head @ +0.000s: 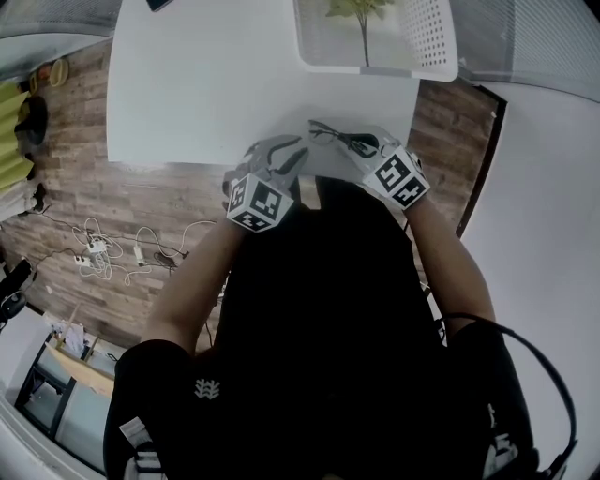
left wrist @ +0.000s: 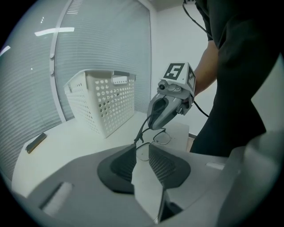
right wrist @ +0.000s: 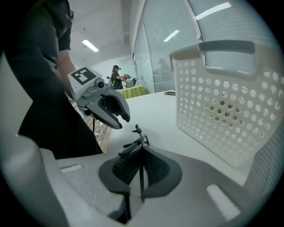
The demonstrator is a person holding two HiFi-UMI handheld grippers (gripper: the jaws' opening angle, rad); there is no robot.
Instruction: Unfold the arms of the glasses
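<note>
Thin black-framed glasses sit at the near edge of the white table, between my two grippers. My right gripper is shut on one thin arm of the glasses; the arm runs straight up between its ribbed pads. The left gripper view shows that gripper gripping the arm above the lenses. My left gripper stands open just left of the glasses, its pads apart with only table and a lens rim showing beyond the gap. In the right gripper view the left gripper hangs open near the frame.
A white perforated basket with a small plant in it stands at the table's far right, close behind the glasses. A small dark flat object lies farther off on the table. The table's near edge lies right under my grippers, with wood floor below.
</note>
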